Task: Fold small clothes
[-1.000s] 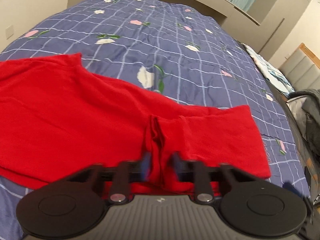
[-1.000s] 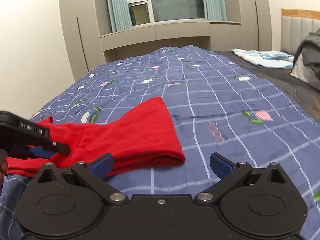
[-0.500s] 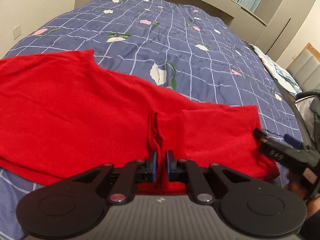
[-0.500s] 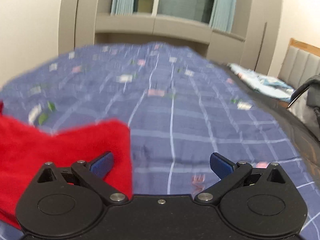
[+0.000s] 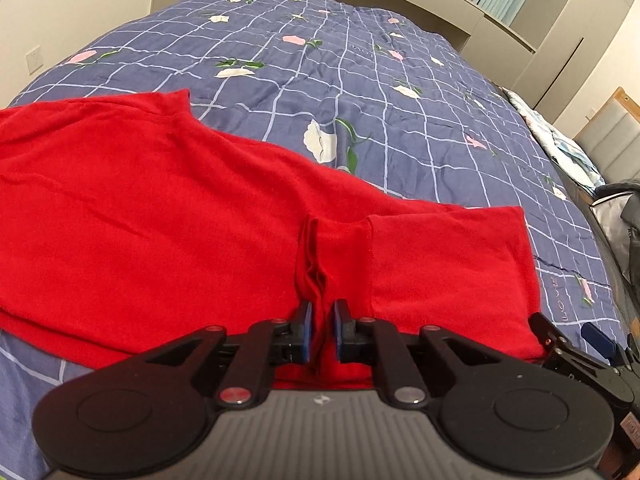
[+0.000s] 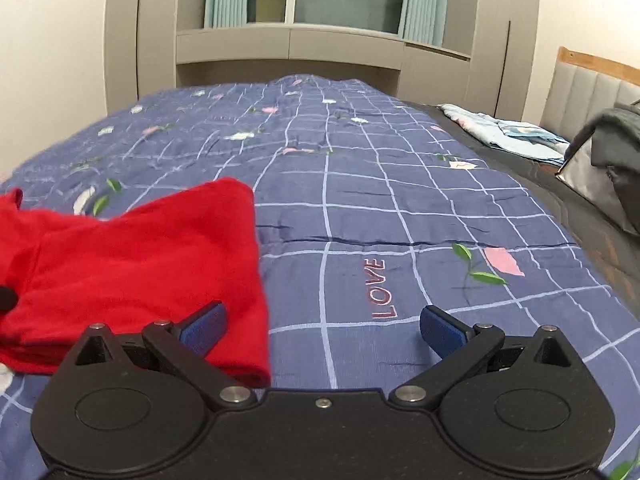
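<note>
Looking from the left side of the scene, we see the red garment point(image 5: 168, 216) spread flat on the bed point(image 5: 360, 80), over its blue checked quilt with flower prints. Its wide part lies to the left and reaches the left edge of the left wrist view; a narrower part runs off to the right. At the near edge of the cloth, about the middle, our left tongs point(image 5: 320, 330) are closed on a bunched ridge of the red fabric, which rises in a small pleat between the blue pads point(image 5: 306, 326) and runs away from them toward the far side.

Further right, the narrower part of the garment ends in a straight edge, with the near right corner lying just beside our right tongs point(image 6: 322, 326). In the right wrist view those tongs stand wide open and grip nothing: the left pad point(image 6: 206, 326) hovers over the near right corner of the red cloth, though we cannot tell whether it touches, while the right pad sits over bare quilt next to the embroidered word LOVE point(image 6: 380, 288).

At the far right, beyond the quilt, a light blue folded cloth point(image 6: 512, 134) lies on the bed, and a grey heap point(image 6: 616, 148) sits near the padded headboard point(image 6: 588, 88).
</note>
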